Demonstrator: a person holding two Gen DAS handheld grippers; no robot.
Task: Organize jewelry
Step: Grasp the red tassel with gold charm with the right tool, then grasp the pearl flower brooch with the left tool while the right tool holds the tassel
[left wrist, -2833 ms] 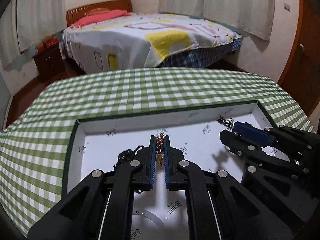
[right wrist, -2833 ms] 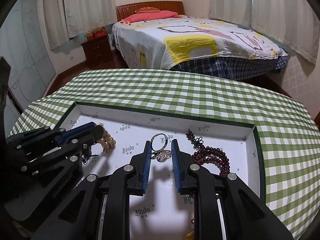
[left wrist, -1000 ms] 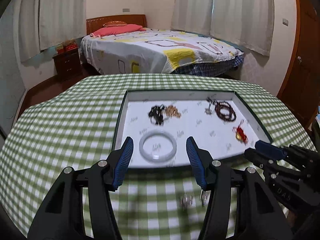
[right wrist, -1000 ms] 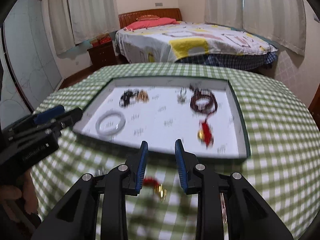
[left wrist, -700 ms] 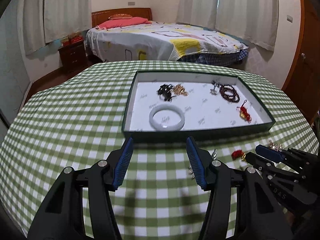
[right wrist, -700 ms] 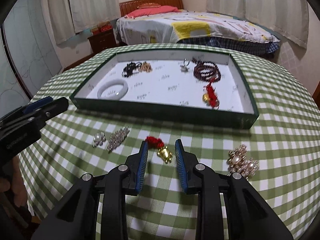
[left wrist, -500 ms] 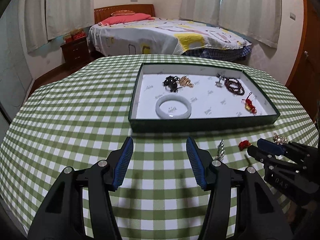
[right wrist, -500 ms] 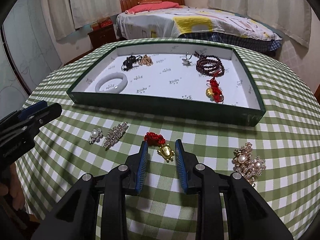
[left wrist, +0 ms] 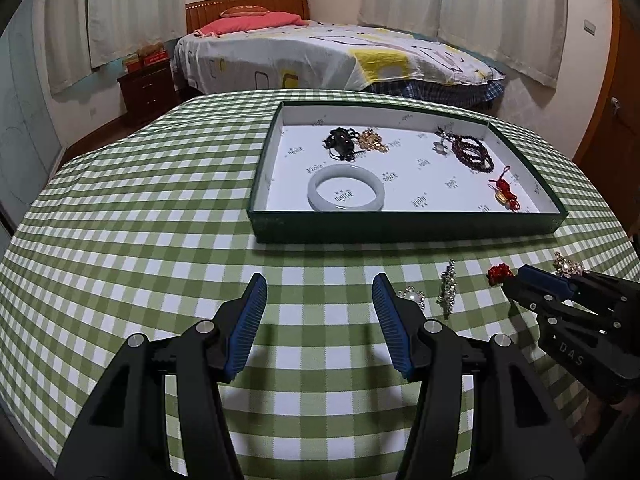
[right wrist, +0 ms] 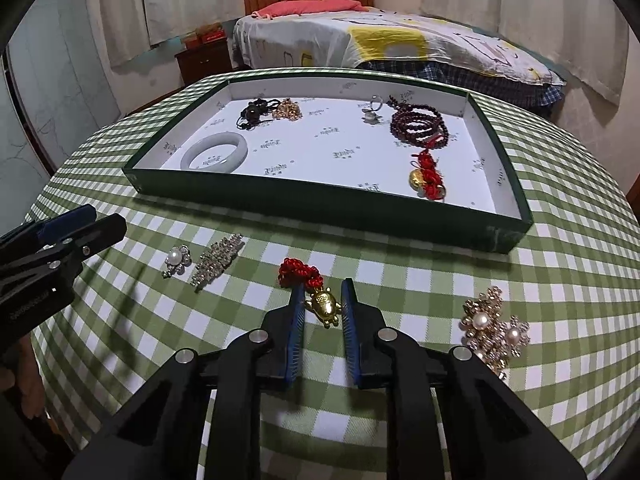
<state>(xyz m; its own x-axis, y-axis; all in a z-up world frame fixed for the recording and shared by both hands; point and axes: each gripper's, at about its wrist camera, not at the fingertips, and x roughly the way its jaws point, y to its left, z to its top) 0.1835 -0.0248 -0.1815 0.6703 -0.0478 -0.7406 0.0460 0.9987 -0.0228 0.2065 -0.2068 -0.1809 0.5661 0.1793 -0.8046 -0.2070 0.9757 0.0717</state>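
Note:
A dark green tray (right wrist: 360, 220) with a white floor holds a jade bangle (right wrist: 214, 152), dark and gold chains (right wrist: 272, 112), a ring (right wrist: 372, 114), a red bead bracelet (right wrist: 420, 124) and a red-knot gold charm (right wrist: 426, 174). On the checked cloth before it lie a pearl brooch (right wrist: 176, 261), a crystal brooch (right wrist: 218, 260), a gold turtle charm with a red knot (right wrist: 323, 304) and a gold pearl brooch (right wrist: 494, 330). My right gripper (right wrist: 322, 304) is open with its jaws either side of the turtle. My left gripper (left wrist: 318, 308) is open and empty above the cloth.
The tray (left wrist: 400, 224) also shows in the left wrist view, with the pearl brooch (left wrist: 412, 294) and crystal brooch (left wrist: 448, 286) near the right gripper (left wrist: 536, 284). A bed (left wrist: 332, 56) and a nightstand (left wrist: 148, 88) stand beyond the round table.
Both grippers have pulled back out of the tray to the near side of the table. The left gripper has opened. The right gripper now straddles the turtle charm.

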